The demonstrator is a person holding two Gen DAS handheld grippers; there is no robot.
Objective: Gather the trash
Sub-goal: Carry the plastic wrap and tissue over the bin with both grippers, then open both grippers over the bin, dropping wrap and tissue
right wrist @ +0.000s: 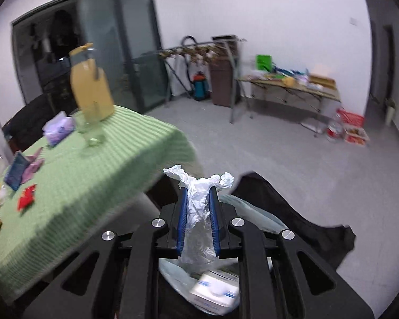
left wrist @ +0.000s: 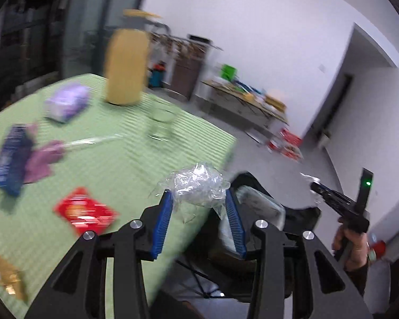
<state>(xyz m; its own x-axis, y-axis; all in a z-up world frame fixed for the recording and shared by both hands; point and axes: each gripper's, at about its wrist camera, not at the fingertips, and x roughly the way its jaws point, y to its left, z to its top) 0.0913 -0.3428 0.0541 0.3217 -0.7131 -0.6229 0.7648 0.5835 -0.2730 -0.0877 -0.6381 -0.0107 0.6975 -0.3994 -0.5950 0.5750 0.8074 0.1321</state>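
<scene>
My left hand-held gripper (left wrist: 199,196) pinches crumpled clear plastic (left wrist: 196,183); right hand-held gripper (right wrist: 198,199) clamps white tissue wad (right wrist: 199,186). Both over black trash bag (right wrist: 292,212) beside green desk (right wrist: 93,180), positioned for drop.

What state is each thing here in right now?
Left gripper: shut on crumpled clear plastic.
Right gripper: shut on crumpled white paper.
Black bag: open, trash already inside.
Yellow jug: upright, lid on.
Glass: upright on the green tablecloth.
Red wrapper: lying flat, uncollected.
</scene>
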